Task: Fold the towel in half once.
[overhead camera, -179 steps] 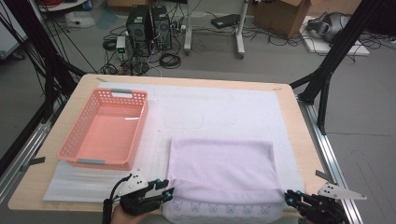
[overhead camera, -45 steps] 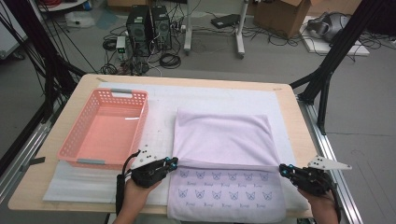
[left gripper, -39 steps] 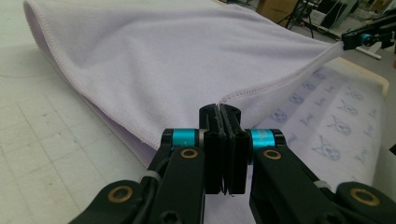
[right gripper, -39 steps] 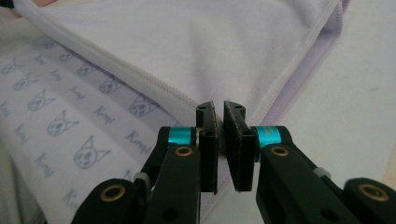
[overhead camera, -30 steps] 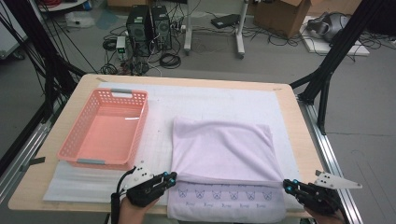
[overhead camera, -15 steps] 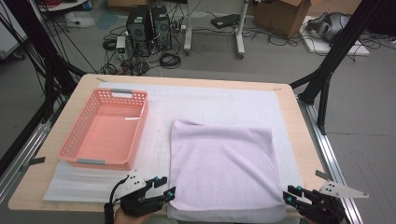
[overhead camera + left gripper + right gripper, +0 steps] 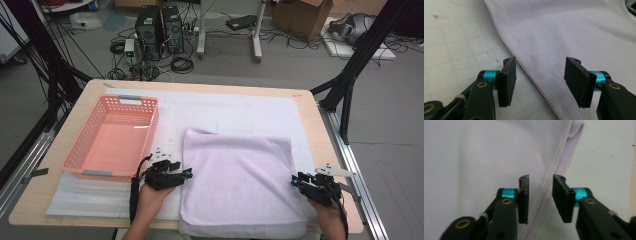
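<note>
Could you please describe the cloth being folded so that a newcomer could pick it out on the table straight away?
On the wooden table lies a white mat, with a pink basket on its left part. Right of the basket lies the towel, folded flat between the left gripper and the right gripper. It is the only soft thing here, pale lilac with a stitched hem.

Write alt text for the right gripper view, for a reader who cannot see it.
The right gripper hangs with its two black jaws parted, astride the stitched hem of a folded pale lilac cloth towel. The pads do not press on the hem. The towel lies on a white padded table mat.
</note>
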The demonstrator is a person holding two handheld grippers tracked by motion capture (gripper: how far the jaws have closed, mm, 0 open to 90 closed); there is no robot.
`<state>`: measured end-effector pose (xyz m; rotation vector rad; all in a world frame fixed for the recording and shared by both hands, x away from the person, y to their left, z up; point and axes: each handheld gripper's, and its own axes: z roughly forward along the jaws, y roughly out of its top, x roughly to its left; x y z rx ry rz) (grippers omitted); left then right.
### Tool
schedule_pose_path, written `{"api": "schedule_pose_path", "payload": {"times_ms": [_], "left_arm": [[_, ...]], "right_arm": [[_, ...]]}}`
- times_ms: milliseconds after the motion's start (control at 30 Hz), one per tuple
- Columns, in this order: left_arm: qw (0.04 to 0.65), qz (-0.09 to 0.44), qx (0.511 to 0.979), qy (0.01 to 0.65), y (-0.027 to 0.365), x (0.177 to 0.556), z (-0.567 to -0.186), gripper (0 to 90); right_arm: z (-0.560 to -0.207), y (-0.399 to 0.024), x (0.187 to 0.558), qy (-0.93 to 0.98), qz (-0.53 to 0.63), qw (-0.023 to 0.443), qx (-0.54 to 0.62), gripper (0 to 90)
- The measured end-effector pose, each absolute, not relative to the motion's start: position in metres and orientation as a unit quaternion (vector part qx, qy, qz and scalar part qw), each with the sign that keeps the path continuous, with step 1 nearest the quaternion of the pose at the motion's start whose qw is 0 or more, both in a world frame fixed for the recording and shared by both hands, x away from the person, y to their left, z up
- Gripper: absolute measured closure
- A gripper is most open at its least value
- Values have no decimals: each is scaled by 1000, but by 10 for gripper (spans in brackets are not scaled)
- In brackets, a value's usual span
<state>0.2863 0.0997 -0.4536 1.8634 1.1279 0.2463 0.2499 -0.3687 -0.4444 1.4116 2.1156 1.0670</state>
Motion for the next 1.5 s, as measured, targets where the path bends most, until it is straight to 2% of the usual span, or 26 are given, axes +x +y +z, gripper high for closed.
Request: {"api": "schedule_pose_path", "payload": {"times_ms": [33, 67, 133, 233, 500, 833, 867, 900, 967, 1067, 1133, 1333, 1433, 1500], "left_arm": [[454, 105, 760, 454, 98, 285, -453, 516], [447, 110, 765, 451, 96, 284, -453, 659], [445, 122, 770, 441, 93, 280, -452, 836], [467, 122, 759, 438, 96, 271, -447, 850], [513, 110, 744, 415, 112, 236, -435, 839], [511, 61, 766, 386, 119, 203, -439, 840], [511, 60, 765, 386, 119, 203, -440, 824], [511, 61, 765, 388, 119, 205, -440, 761], [515, 70, 754, 402, 119, 212, -439, 564], [524, 92, 741, 409, 119, 224, -436, 492], [526, 100, 736, 415, 119, 236, -435, 477], [521, 104, 726, 436, 113, 271, -441, 472], [521, 100, 729, 433, 108, 278, -446, 472], [519, 98, 733, 430, 105, 282, -449, 470]], "right_arm": [[-447, -368, 252, 755, 377, 188, 503, 753], [-448, -368, 252, 756, 379, 185, 501, 819], [-448, -368, 251, 756, 382, 182, 499, 853], [-442, -372, 243, 747, 398, 179, 501, 860], [-428, -385, 205, 741, 419, 169, 497, 859], [-424, -392, 161, 749, 418, 132, 497, 859], [-425, -392, 160, 750, 414, 128, 499, 852], [-426, -392, 160, 752, 409, 127, 501, 821], [-425, -391, 162, 742, 412, 137, 510, 668], [-417, -393, 173, 727, 431, 161, 510, 640], [-414, -391, 189, 726, 429, 176, 508, 625], [-422, -369, 268, 735, 398, 191, 514, 607], [-432, -359, 303, 743, 374, 191, 521, 652], [-439, -358, 317, 750, 346, 200, 527, 802]]}}
